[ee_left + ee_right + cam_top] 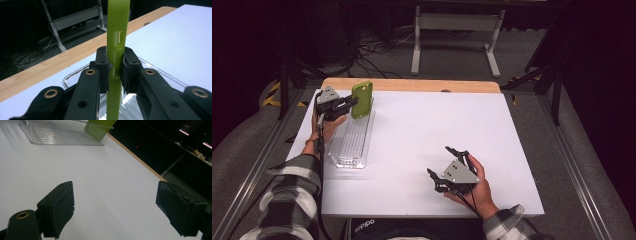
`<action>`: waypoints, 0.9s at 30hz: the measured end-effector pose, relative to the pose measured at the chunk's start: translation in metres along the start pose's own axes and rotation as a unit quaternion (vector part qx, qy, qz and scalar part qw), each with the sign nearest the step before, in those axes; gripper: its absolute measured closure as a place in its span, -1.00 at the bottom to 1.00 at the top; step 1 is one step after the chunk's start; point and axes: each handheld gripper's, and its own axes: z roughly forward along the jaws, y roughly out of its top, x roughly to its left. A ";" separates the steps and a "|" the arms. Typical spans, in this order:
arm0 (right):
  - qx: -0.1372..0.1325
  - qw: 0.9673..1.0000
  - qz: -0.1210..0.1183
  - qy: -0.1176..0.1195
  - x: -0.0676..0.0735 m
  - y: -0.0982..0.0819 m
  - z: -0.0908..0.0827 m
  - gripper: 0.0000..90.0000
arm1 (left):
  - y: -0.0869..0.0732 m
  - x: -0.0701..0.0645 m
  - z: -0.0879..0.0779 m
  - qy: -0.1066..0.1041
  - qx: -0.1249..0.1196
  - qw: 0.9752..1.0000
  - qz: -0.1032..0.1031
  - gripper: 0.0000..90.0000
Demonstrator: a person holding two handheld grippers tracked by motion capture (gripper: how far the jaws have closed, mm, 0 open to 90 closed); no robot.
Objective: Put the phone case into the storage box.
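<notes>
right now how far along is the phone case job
Done: the left gripper is shut on the green case. In hand: the case hangs upright at the far end of the clear tray. Left: lowering it and letting go. The right gripper rests open on the table.

**Green phone case going into the clear tray**

So from up top we've got the left gripper (348, 103) clamped on a green phone case (362, 99), holding it upright over the far end of a clear ribbed tray (350, 142) on the left side of the white table (422, 135). The right gripper (449, 162) sits in the other hand near the front edge, well apart from the tray, jaws spread with nothing between them. We see plaid sleeves (287, 200) coming in from the bottom.
</notes>
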 end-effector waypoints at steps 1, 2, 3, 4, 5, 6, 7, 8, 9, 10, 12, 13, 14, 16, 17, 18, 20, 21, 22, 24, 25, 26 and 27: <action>0.002 1.000 -0.002 -0.004 0.000 0.000 0.000 -0.65 | 0.000 0.002 0.000 0.004 0.004 1.000 0.000 0.73; 0.003 1.000 -0.004 -0.004 0.001 0.000 0.000 -0.65 | -0.001 0.003 0.000 0.015 0.003 1.000 -0.002 0.73; 0.003 1.000 -0.005 -0.003 0.001 0.000 0.001 -0.65 | -0.001 0.004 0.000 0.018 0.005 1.000 -0.005 0.73; 0.004 1.000 -0.006 -0.003 0.001 0.000 0.001 -0.65 | -0.002 0.006 0.001 0.021 0.006 1.000 -0.007 0.73; 0.004 1.000 -0.006 -0.003 0.001 0.000 0.001 -0.65 | -0.002 0.006 0.001 0.021 0.006 1.000 -0.007 0.74; 0.004 1.000 -0.008 -0.004 0.002 0.000 0.001 -0.65 | -0.003 0.008 0.001 0.034 0.017 0.999 -0.004 0.74; 0.006 1.000 -0.011 -0.005 0.003 0.000 0.001 -0.65 | -0.004 0.009 0.001 0.039 0.016 0.999 -0.008 0.71; 0.007 1.000 -0.015 -0.006 0.003 0.001 0.001 -0.65 | -0.004 0.011 0.001 0.043 0.017 0.999 -0.009 0.71; 0.007 1.000 -0.019 -0.008 0.003 0.001 0.001 -0.65 | -0.004 0.011 0.002 0.051 0.020 0.998 -0.009 0.69; 0.009 1.000 -0.021 -0.010 0.004 0.001 0.001 -0.65 | -0.004 0.011 0.002 0.055 0.021 0.998 -0.011 0.68; 0.012 1.000 -0.021 -0.012 0.004 0.000 0.001 -0.65 | -0.003 0.011 0.004 0.064 0.024 0.998 -0.014 0.65; 0.013 1.000 -0.021 -0.012 0.004 0.000 0.001 -0.65 | -0.003 0.011 0.004 0.065 0.025 0.997 -0.015 0.64; 0.013 1.000 -0.021 -0.012 0.004 0.000 0.001 -0.65 | -0.003 0.011 0.004 0.069 0.026 0.997 -0.014 0.64; 0.012 1.000 -0.022 -0.012 0.004 0.000 0.001 -0.65 | -0.002 0.011 0.005 0.084 0.031 0.996 -0.007 0.63; 0.013 1.000 -0.024 -0.014 0.004 0.000 0.001 -0.64 | -0.003 0.012 0.006 0.088 0.033 0.996 -0.007 0.67; 0.015 0.999 -0.028 -0.019 0.005 0.001 0.002 -0.64 | -0.003 0.012 0.007 0.094 0.037 0.995 -0.004 0.71; 0.016 0.999 -0.039 -0.025 0.006 0.001 0.001 -0.64 | -0.004 0.012 0.008 0.098 0.039 0.994 -0.010 0.70; 0.015 0.999 -0.042 -0.026 0.007 0.001 0.002 -0.64 | -0.004 0.011 0.009 0.095 0.038 0.995 -0.011 0.70; 0.016 0.999 -0.044 -0.024 0.007 0.001 0.002 -0.64 | -0.004 0.011 0.009 0.102 0.040 0.994 -0.006 0.70; 0.018 0.998 -0.048 -0.025 0.008 0.001 0.002 -0.64 | -0.004 0.010 0.010 0.103 0.041 0.994 -0.004 0.70; 0.018 0.998 -0.050 -0.025 0.008 0.001 0.002 -0.64 | -0.004 0.010 0.011 0.106 0.042 0.994 -0.005 0.70; 0.019 0.998 -0.049 -0.024 0.008 0.001 0.003 -0.64 | -0.004 0.009 0.011 0.107 0.042 0.993 -0.004 0.70; 0.019 0.998 -0.048 -0.024 0.008 0.000 0.003 -0.64 | -0.004 0.009 0.012 0.112 0.043 0.993 -0.002 0.70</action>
